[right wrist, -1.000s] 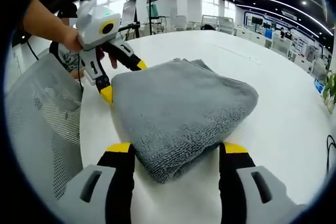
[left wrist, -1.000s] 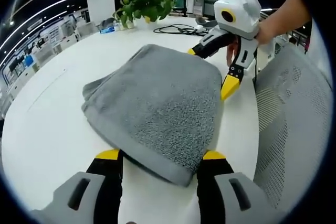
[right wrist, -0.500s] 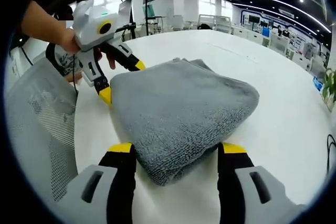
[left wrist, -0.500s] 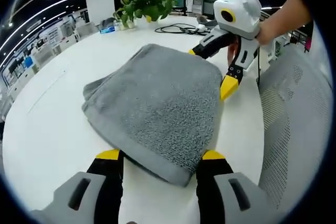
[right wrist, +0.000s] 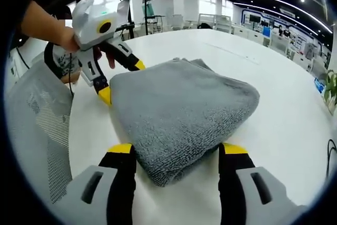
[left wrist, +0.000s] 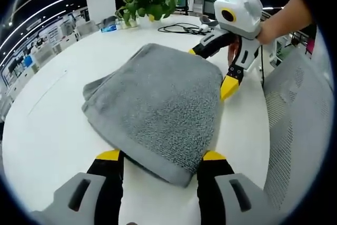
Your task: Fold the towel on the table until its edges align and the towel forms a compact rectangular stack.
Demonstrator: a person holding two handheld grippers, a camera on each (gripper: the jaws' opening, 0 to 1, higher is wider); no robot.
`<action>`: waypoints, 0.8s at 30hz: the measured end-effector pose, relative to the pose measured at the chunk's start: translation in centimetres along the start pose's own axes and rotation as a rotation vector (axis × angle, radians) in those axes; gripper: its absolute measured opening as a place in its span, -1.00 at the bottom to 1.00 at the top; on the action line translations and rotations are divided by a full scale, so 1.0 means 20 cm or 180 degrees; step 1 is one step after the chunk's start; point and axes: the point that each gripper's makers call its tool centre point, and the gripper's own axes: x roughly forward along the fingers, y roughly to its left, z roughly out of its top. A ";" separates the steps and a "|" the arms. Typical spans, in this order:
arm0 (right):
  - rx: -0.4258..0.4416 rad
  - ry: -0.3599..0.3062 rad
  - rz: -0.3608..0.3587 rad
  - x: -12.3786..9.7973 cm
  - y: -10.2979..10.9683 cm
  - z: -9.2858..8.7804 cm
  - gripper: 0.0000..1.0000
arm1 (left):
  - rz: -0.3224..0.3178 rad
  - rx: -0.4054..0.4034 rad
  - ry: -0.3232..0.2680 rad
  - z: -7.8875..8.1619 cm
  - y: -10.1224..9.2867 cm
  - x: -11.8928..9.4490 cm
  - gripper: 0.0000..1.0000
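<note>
A grey towel (left wrist: pixel 158 96) lies folded in a thick rectangular stack on the white table (left wrist: pixel 47 130). In the left gripper view my left gripper (left wrist: pixel 160 156) is open, its yellow-tipped jaws astride the towel's near end. My right gripper (left wrist: pixel 210 69) comes in from the right, open, with one jaw along the far edge and one beside the towel's corner. In the right gripper view the towel (right wrist: pixel 179 106) lies between the open jaws of my right gripper (right wrist: pixel 177 150), and my left gripper (right wrist: pixel 122 80) stands open at the opposite corner.
A grey mesh chair back (left wrist: pixel 297 125) stands close to the table's edge, and it is at the left in the right gripper view (right wrist: pixel 45 130). A potted plant (left wrist: pixel 147 3) and black cables (left wrist: pixel 179 29) sit at the far side. A person's hand (left wrist: pixel 279 19) holds the right gripper.
The towel and both grippers have stayed in place. The mesh chair back has slid a little outward toward the edge of each view.
</note>
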 end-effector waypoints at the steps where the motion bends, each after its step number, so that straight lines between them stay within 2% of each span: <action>1: 0.0002 0.0001 0.0000 0.00 0.00 0.00 0.26 | -0.0001 0.0000 0.0004 0.00 0.01 0.00 0.14; 24: 0.0025 0.0012 -0.0037 0.11 -0.09 0.10 0.26 | 0.0025 0.0002 0.0017 0.02 0.17 0.02 0.14</action>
